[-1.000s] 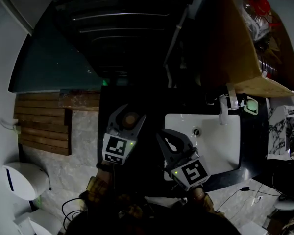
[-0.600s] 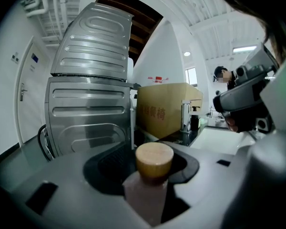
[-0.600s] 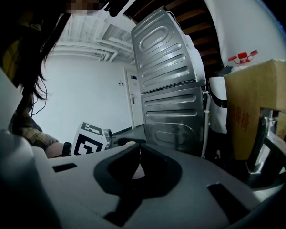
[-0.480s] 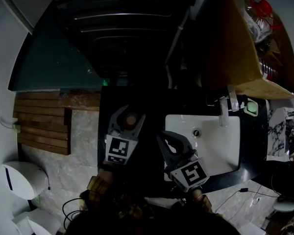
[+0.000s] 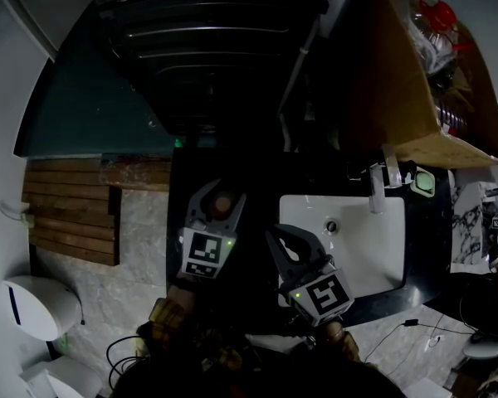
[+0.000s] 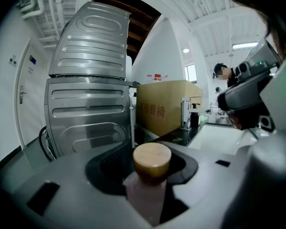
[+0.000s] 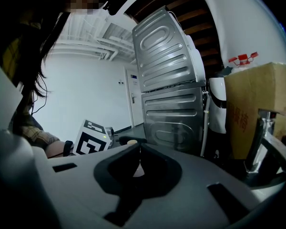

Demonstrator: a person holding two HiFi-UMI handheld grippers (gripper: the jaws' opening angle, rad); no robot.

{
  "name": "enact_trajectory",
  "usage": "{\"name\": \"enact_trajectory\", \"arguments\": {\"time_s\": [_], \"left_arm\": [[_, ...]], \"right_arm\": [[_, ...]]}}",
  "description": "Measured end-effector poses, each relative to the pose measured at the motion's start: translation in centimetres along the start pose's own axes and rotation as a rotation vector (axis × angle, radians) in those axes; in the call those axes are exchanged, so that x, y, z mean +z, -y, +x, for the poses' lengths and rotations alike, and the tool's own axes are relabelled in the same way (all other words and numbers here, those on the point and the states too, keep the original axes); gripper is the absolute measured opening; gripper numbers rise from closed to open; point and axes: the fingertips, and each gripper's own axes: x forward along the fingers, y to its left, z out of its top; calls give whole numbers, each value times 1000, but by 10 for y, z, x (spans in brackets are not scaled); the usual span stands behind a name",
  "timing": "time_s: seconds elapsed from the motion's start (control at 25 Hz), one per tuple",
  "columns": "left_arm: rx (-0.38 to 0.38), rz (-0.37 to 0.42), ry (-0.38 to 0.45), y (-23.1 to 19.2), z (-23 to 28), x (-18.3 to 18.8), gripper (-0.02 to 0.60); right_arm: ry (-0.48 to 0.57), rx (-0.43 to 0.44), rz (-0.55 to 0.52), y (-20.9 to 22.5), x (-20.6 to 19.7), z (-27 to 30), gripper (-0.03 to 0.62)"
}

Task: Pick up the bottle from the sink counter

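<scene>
Yellow-brown plaid sleeve point(image 5: 162, 317) at seven o'clock in head view; long dark hair point(image 7: 38, 80) at nine o'clock in right gripper view

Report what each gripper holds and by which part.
Nothing is clamped yet. The fingers of the left gripper are closing around the pinkish bottle with a round wooden cap, below the cap. The right gripper is shut, empty.

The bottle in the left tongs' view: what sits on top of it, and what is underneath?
A round wooden-looking cap tops the pale bottle. The left tongs, closing with the bottle between them, cover its lower body and whatever it stands on.
</scene>
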Motion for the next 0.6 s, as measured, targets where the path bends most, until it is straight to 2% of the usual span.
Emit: {"name": "enact_trajectory", "arguments": {"time_s": [0.6], "left_arm": [[-31,51,-39,9,-3,-1,166]], "right_arm": [[3,-12,-31,-3,6,-8,17]]}}
